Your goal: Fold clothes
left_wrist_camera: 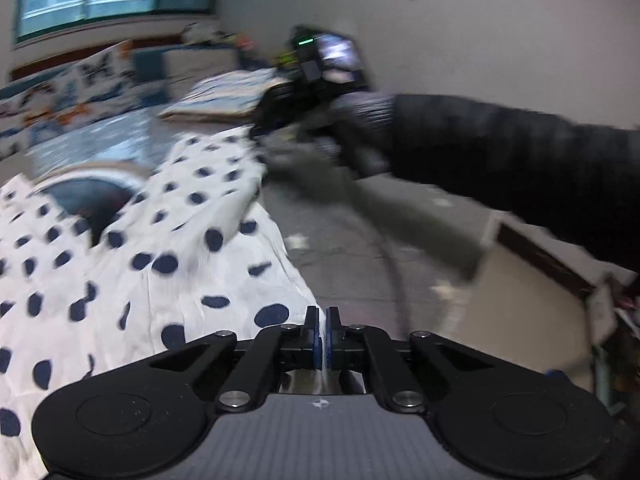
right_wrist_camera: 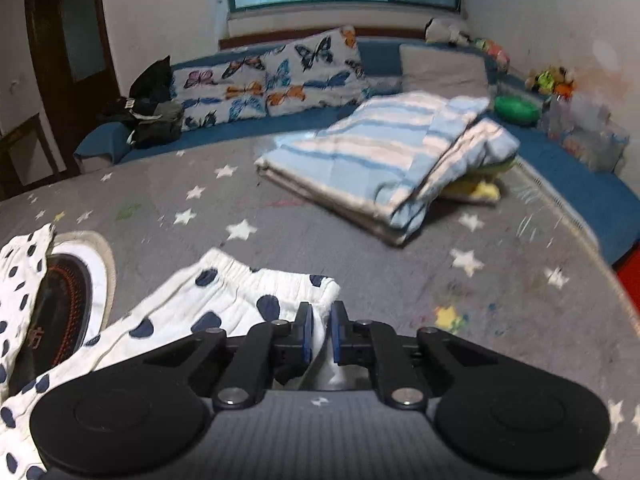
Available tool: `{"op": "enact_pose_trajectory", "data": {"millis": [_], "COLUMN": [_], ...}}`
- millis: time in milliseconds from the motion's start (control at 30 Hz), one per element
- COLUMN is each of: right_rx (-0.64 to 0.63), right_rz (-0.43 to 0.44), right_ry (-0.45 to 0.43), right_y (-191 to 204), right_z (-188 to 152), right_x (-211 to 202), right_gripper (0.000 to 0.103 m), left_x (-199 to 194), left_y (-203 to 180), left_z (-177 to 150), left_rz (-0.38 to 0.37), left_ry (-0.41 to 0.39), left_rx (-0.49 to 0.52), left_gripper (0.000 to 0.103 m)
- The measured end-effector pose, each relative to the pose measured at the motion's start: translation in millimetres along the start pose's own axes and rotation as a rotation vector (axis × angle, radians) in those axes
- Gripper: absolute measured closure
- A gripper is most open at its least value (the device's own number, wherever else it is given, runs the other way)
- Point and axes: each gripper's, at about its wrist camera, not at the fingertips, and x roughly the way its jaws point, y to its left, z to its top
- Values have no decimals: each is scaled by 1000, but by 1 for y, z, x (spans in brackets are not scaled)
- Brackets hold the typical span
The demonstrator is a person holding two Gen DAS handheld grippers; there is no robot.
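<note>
A white garment with dark blue dots (left_wrist_camera: 140,248) is stretched between both grippers above a grey star-print mat (left_wrist_camera: 352,248). My left gripper (left_wrist_camera: 322,320) is shut on one edge of it. In the left wrist view the right gripper (left_wrist_camera: 280,120) shows blurred at the garment's far corner, held by a dark-sleeved arm (left_wrist_camera: 520,168). In the right wrist view my right gripper (right_wrist_camera: 321,316) is shut on the garment's elastic waistband (right_wrist_camera: 240,296), the cloth running between its blue pads.
A folded blue-and-white striped blanket (right_wrist_camera: 384,160) lies on the mat (right_wrist_camera: 360,280) ahead. Butterfly-print pillows (right_wrist_camera: 272,76) and dark clothes (right_wrist_camera: 152,116) sit along a blue couch. A round dark object with a white rim (right_wrist_camera: 72,292) lies at left. Toys (right_wrist_camera: 552,80) line the right wall.
</note>
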Motion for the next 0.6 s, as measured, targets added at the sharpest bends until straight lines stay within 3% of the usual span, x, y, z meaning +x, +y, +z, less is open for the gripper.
{"op": "enact_pose_trajectory", "data": {"millis": [33, 200, 367, 467, 533, 600], "right_rx": [-3, -36, -46, -52, -57, -62], "right_rz": [-3, -44, 5, 34, 53, 67], "right_ry": [5, 33, 22, 16, 11, 18], "right_y": [0, 0, 4, 6, 7, 11], "right_z": [1, -2, -8, -11, -13, -18], "right_x": [1, 6, -12, -22, -29, -31], "right_gripper": [94, 91, 86, 84, 77, 77], "left_x": [-5, 8, -7, -27, -40, -50], "left_y": [-1, 5, 2, 9, 21, 39], "left_z": [-1, -6, -6, -4, -6, -9], "left_rz": [-32, -35, -75, -26, 44, 140], "left_ry": [-8, 20, -15, -67, -97, -115], "left_rx": [12, -56, -60, -69, -102, -170], "left_gripper": [99, 97, 95, 93, 91, 91]}}
